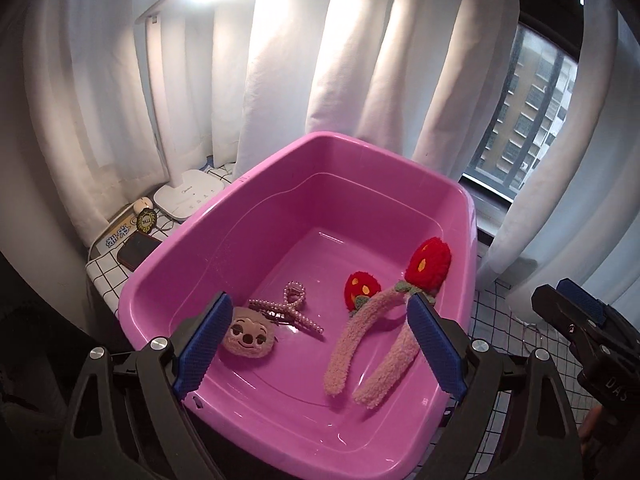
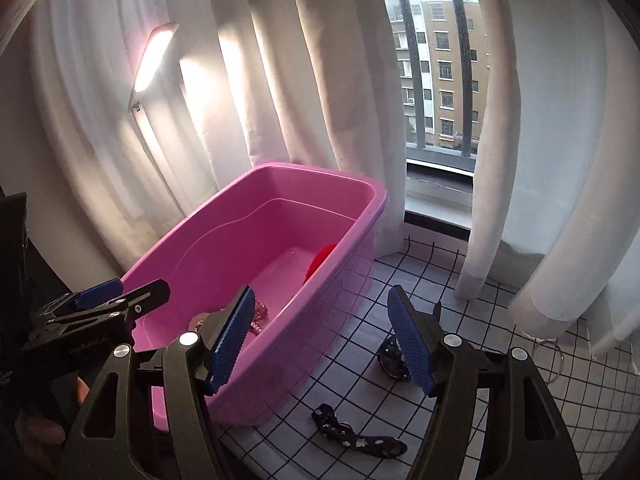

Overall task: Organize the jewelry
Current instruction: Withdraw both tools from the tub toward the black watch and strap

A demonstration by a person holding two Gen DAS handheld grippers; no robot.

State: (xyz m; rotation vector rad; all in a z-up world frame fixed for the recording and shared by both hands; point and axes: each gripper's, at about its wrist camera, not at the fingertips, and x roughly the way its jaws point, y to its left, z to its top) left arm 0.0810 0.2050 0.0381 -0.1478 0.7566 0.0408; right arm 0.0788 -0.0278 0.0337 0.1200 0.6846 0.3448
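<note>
The left gripper (image 1: 320, 344) gapes wide and empty over the pink tub (image 1: 400, 184), where a pearl hair claw (image 1: 286, 308), plush clip (image 1: 249, 338) and fuzzy headband (image 1: 372, 332) lie. The right gripper (image 2: 320, 340), open, holds nothing; a dark bracelet (image 2: 358, 438) lies on the checked cloth (image 2: 460, 280) right of the tub.

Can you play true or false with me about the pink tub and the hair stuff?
1. The pink tub has a fuzzy pink headband with red strawberries lying in it. True.
2. The pearl hair claw lies on the checked cloth outside the tub. False: it lies inside the tub, beside the round plush face clip.
3. The left gripper is squeezing the headband. False: its jaws are open and hold nothing.
4. A dark patterned hair piece lies on the checked cloth beside the tub. True.
5. The right gripper is open and empty. True.
</note>
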